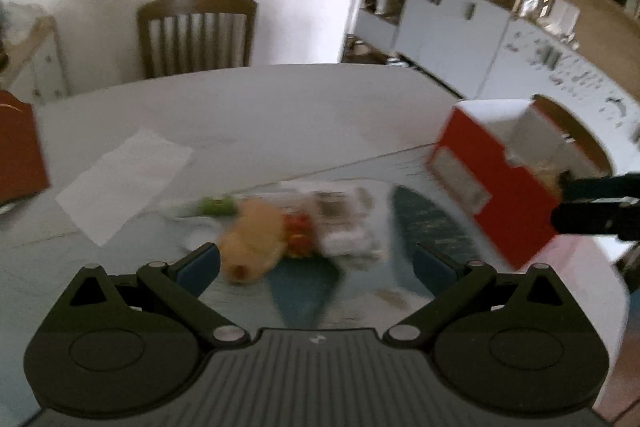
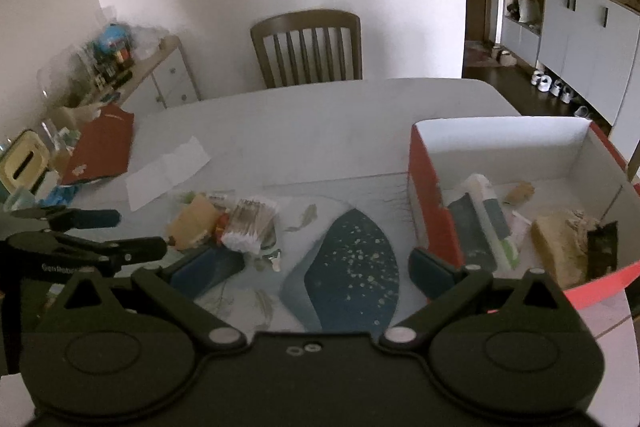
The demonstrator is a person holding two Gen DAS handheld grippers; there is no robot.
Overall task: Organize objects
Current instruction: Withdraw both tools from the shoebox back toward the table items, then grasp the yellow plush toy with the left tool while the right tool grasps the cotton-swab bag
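A red box with a white inside [image 2: 500, 143] stands at the table's right; it holds a tube [image 2: 494, 215], a tan packet [image 2: 560, 247] and other small items. It also shows, blurred, in the left wrist view [image 1: 480, 171]. A pile of loose items lies mid-table: a tan packet [image 2: 192, 219], a cotton swab pack [image 2: 250, 223], a small red thing [image 2: 221, 223]. In the left wrist view the pile is blurred [image 1: 280, 235]. My left gripper [image 1: 316, 263] is open just before the pile. My right gripper [image 2: 320, 267] is open and empty, left of the box.
A white paper [image 2: 166, 169] and a red folder [image 2: 102, 147] lie at the table's left. A wooden chair [image 2: 308, 47] stands behind the table. A sideboard with clutter [image 2: 120, 67] is at the left, cabinets [image 2: 580, 27] at the right.
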